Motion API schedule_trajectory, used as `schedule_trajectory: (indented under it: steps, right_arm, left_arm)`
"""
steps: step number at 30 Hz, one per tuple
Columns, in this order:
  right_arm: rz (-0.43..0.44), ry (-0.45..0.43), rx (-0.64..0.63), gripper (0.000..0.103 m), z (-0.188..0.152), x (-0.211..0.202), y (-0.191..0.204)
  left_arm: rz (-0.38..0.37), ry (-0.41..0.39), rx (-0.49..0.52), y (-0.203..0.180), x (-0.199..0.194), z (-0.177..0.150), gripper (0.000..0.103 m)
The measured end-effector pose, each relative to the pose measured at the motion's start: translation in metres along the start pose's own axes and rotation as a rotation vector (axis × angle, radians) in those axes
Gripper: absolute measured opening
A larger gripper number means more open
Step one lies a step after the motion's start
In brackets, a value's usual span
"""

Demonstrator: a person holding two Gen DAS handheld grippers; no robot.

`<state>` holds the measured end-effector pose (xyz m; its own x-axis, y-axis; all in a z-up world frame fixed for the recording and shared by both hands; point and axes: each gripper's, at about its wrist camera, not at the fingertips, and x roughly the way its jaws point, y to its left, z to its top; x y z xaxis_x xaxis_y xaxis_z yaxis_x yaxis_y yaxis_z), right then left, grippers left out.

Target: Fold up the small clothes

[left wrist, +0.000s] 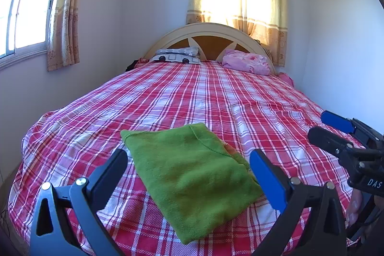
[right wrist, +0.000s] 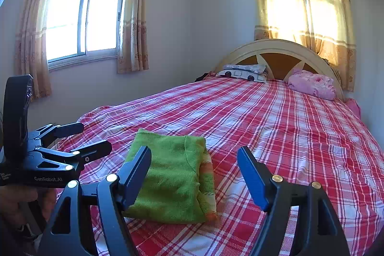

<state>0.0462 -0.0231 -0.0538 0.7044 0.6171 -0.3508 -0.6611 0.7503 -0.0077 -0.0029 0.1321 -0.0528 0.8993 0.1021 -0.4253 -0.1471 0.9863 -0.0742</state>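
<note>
The left claw (right wrist: 72,136) body reads "GenRobot.AI"; the right claw (left wrist: 336,133) body shows "DAS".

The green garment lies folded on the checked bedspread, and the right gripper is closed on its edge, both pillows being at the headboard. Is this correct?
One detail is wrong. The right gripper is open and holds nothing, as the right wrist view shows. The green garment does lie folded on the checked bedspread, and both pillows are at the headboard.
</note>
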Motion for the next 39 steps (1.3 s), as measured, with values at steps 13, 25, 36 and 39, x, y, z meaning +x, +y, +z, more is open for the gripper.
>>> schedule_trajectory:
  steps: [13,25,36,39]
  right_arm:
    - [0.000,-0.009,0.002,0.079,-0.002,-0.001,0.000]
    - [-0.003,-0.070,0.023,0.080,0.004,-0.013,-0.006]
    - [0.010,-0.098,-0.016,0.080,0.009,-0.022,0.002]
    - [0.016,-0.099,-0.025,0.080,0.009,-0.021,0.004]
  left_arm:
    - [0.009,0.001,0.003,-0.001,0.000,0.000,0.103]
    - [0.039,-0.039,0.011,0.003,-0.011,0.010,0.103]
    - [0.106,-0.089,0.036,0.015,-0.019,0.018,0.103]
    - [0.126,-0.102,0.024,0.022,-0.021,0.021,0.103]
